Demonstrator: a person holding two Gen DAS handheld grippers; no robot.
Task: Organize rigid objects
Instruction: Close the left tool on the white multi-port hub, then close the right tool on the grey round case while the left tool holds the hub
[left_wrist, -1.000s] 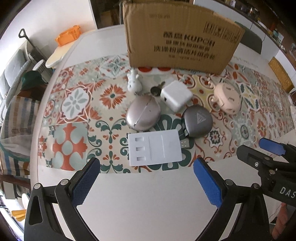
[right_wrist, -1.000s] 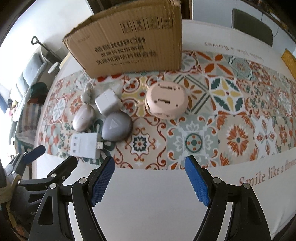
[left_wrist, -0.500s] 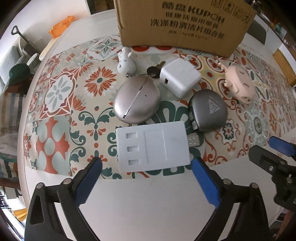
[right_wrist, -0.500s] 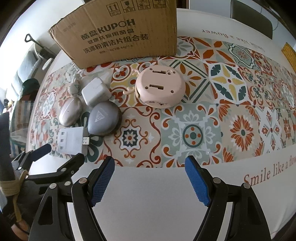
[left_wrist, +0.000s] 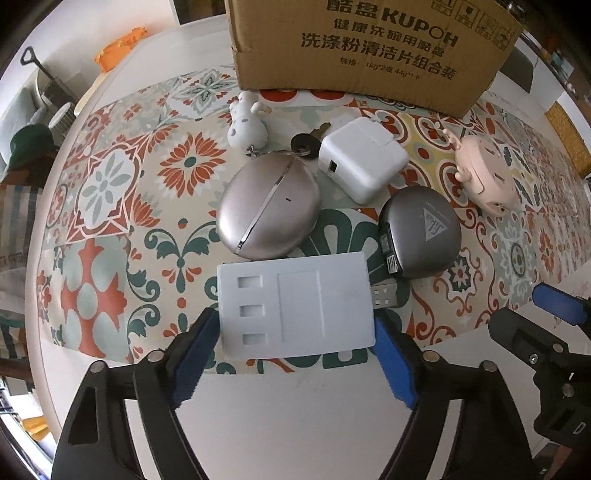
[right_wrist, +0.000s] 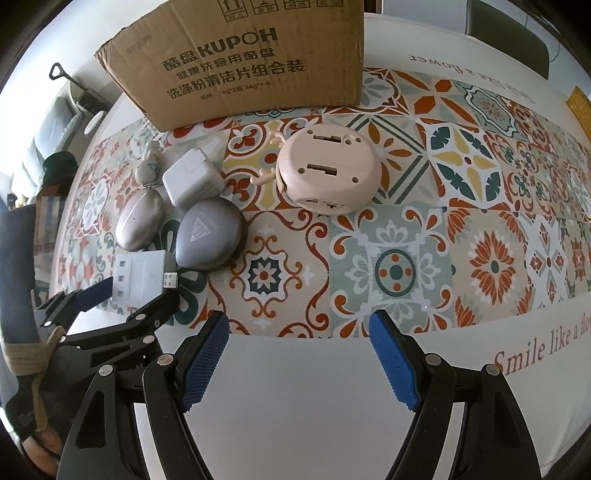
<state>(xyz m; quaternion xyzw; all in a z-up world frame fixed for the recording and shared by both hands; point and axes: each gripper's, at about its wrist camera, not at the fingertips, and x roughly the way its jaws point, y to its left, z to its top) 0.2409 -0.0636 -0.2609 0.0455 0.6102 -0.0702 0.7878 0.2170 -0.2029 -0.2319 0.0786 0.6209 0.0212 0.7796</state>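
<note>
A white USB hub (left_wrist: 295, 306) lies flat at the near edge of the patterned mat. My left gripper (left_wrist: 295, 356) points down over it, its jaws closing; the blue pads (left_wrist: 199, 354) meet the hub's two short sides. Behind the hub sit a silver oval case (left_wrist: 267, 206), a dark grey round case (left_wrist: 421, 230), a white charger block (left_wrist: 360, 158), a white figurine keyring (left_wrist: 245, 127) and a pink round gadget (right_wrist: 328, 171). My right gripper (right_wrist: 299, 354) hangs open over the bare white table edge, nothing between its fingers.
A brown cardboard box (right_wrist: 240, 62) stands at the back of the mat (right_wrist: 480, 221). The white tabletop (right_wrist: 314, 398) runs along the near side. A dark chair (right_wrist: 506, 37) is behind the table, and household clutter lies off its left edge.
My left gripper came down over the white USB hub and its jaws narrowed until the pads reached the hub's sides. The right gripper sank slightly and stayed open.
</note>
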